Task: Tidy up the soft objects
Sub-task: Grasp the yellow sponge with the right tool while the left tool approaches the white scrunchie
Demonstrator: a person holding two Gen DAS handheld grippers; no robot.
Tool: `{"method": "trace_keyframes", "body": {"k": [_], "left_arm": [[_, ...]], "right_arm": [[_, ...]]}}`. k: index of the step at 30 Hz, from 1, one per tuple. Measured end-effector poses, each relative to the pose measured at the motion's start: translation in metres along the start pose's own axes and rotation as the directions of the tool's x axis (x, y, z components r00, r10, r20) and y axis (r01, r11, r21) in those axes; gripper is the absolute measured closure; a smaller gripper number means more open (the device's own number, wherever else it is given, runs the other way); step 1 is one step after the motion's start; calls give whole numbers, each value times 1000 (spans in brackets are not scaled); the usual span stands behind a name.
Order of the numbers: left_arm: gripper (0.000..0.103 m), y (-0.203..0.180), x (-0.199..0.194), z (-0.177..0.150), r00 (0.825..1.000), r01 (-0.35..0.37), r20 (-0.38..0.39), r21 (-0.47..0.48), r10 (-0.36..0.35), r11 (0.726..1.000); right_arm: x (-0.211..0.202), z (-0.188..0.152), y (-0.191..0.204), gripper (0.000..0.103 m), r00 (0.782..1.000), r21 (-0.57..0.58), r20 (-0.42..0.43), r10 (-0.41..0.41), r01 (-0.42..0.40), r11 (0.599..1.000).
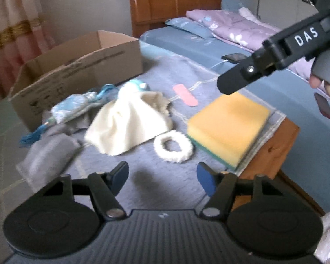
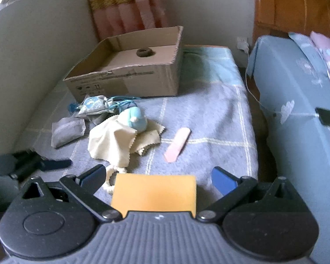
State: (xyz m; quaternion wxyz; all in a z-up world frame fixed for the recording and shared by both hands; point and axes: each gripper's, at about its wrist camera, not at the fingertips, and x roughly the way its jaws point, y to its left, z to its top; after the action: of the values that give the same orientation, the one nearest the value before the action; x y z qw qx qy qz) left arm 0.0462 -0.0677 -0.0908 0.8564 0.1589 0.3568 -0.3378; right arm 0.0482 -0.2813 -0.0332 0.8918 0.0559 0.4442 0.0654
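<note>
A yellow sponge [image 1: 228, 123] with a green underside lies at the right corner of the grey checked blanket [image 1: 160, 66]. In the right wrist view the sponge [image 2: 154, 192] sits between the open jaws of my right gripper [image 2: 158, 179], not touched. My left gripper [image 1: 162, 177] is open and empty, just short of a white fluffy ring [image 1: 173, 146]. A cream cloth [image 1: 129, 121] with a blue plush toy [image 2: 135, 118], a grey pouch [image 1: 48, 154], a blue patterned sachet [image 1: 72, 106] and a pink strip [image 1: 185, 95] lie on the blanket.
An open cardboard box [image 2: 129, 77] stands at the blanket's far left, against the wall. A bed with a blue sheet [image 2: 297, 110], a purple quilt [image 1: 235, 26] and a wooden headboard [image 1: 176, 2] lies to the right. A phone [image 1: 234, 57] on a cable rests on it.
</note>
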Motion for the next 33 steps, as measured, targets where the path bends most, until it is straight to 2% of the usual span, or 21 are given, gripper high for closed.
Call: {"method": "trace_keyframes", "body": {"k": [4, 6, 16, 20, 24, 33], "left_arm": [[36, -4, 9, 3, 1000, 22, 1, 21, -22, 1000], [45, -3, 13, 4, 1000, 30, 3, 30, -30, 999], [49, 10, 30, 13, 997, 68, 25, 5, -68, 998], [65, 13, 31, 16, 998, 62, 32, -4, -62, 998], [71, 17, 29, 15, 998, 61, 33, -23, -60, 998], [72, 22, 18, 5, 999, 48, 22, -55, -46, 997]], "right_arm": [[0, -7, -7, 0, 1000, 22, -8, -4, 4, 1000], [-1, -10, -7, 0, 1000, 15, -11, -16, 16, 1000], [-8, -26, 1, 0, 998, -90, -63, -11, 5, 996], [-7, -33, 9, 0, 997, -153, -80, -10, -2, 988], [-2, -36, 14, 0, 995, -198, -89, -44, 26, 980], [18, -36, 24, 0, 991, -186, -123, -46, 22, 982]]}}
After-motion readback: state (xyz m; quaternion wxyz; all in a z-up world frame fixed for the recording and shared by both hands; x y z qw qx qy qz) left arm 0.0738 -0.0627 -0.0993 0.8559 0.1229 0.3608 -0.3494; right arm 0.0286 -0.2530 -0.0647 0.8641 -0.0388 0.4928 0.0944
